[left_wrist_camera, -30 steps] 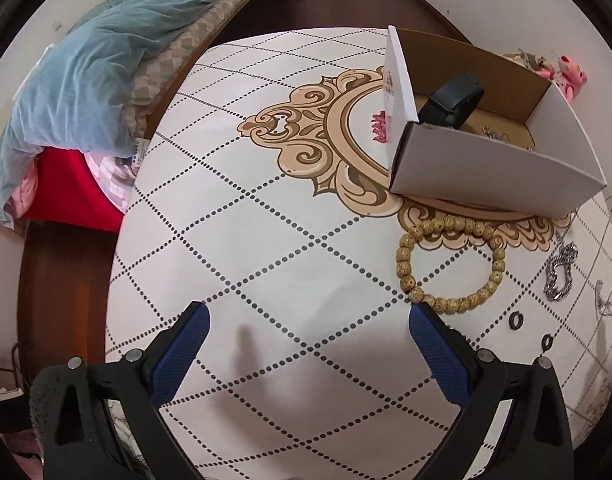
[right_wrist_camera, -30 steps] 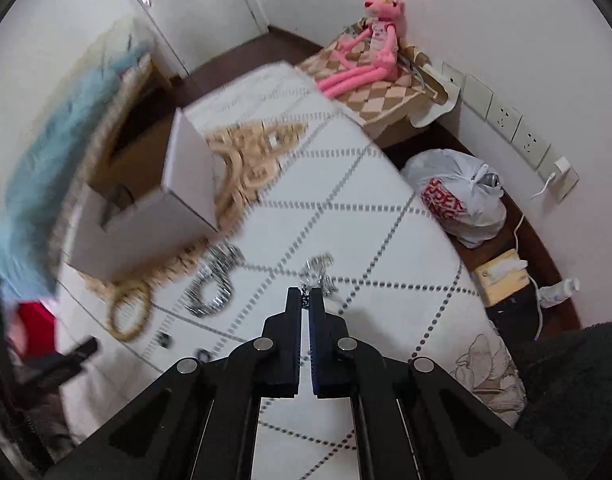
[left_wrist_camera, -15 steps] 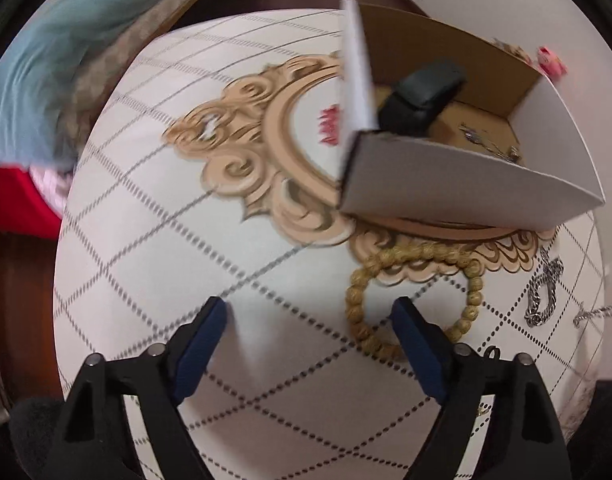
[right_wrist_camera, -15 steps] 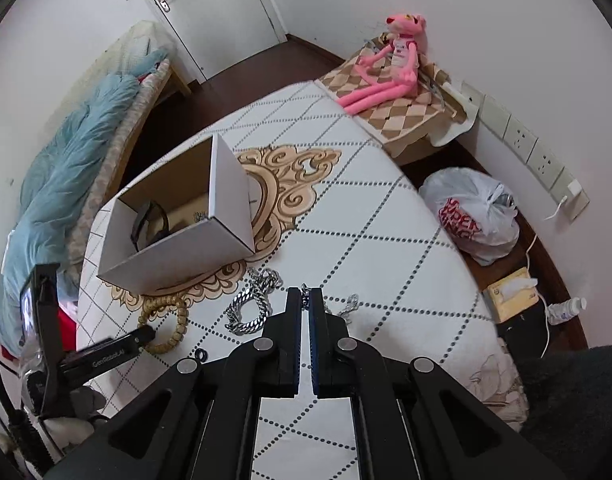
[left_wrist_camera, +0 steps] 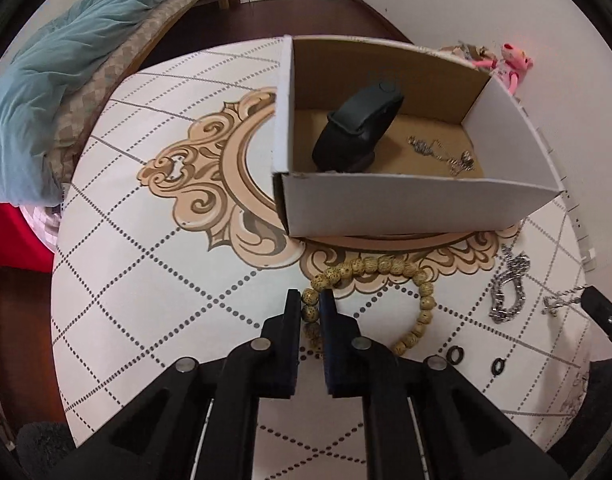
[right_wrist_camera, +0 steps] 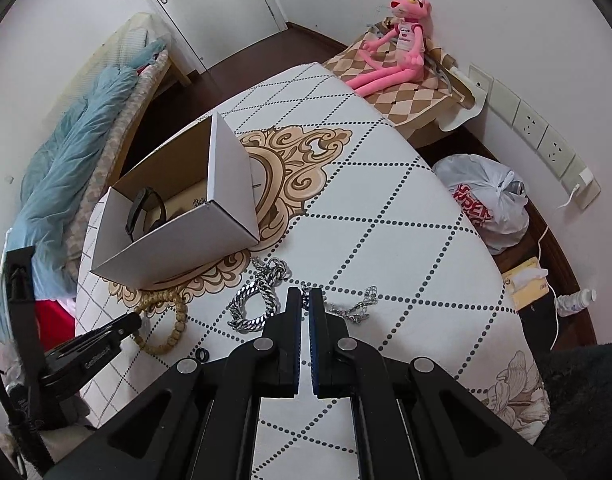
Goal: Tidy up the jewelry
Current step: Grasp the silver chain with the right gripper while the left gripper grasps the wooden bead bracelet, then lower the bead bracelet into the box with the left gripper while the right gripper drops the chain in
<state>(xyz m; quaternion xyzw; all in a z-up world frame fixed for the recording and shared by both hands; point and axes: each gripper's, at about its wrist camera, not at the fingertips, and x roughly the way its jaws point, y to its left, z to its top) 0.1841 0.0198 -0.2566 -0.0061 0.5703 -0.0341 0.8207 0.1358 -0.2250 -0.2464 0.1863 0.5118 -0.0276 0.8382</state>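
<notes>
Left gripper [left_wrist_camera: 310, 300] clamped on the bead bracelet [left_wrist_camera: 379, 266], fingers pinching its near-left beads on the counter [left_wrist_camera: 154, 292] just before the box [left_wrist_camera: 409, 208]. Right gripper [right_wrist_camera: 305, 298] closed on a thin chain [right_wrist_camera: 351, 312], beside the silver link bracelet [right_wrist_camera: 258, 304]. Watch [left_wrist_camera: 357, 128] inside box.

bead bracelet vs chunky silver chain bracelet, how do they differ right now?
The bead bracelet is tan wooden beads; the silver chain bracelet is shiny metal links. The bead bracelet lies as a wide open loop, the silver chain bracelet bunched and folded. The left gripper is shut on the bead bracelet; the silver chain bracelet lies free. Both lie on the table before the box.
</notes>
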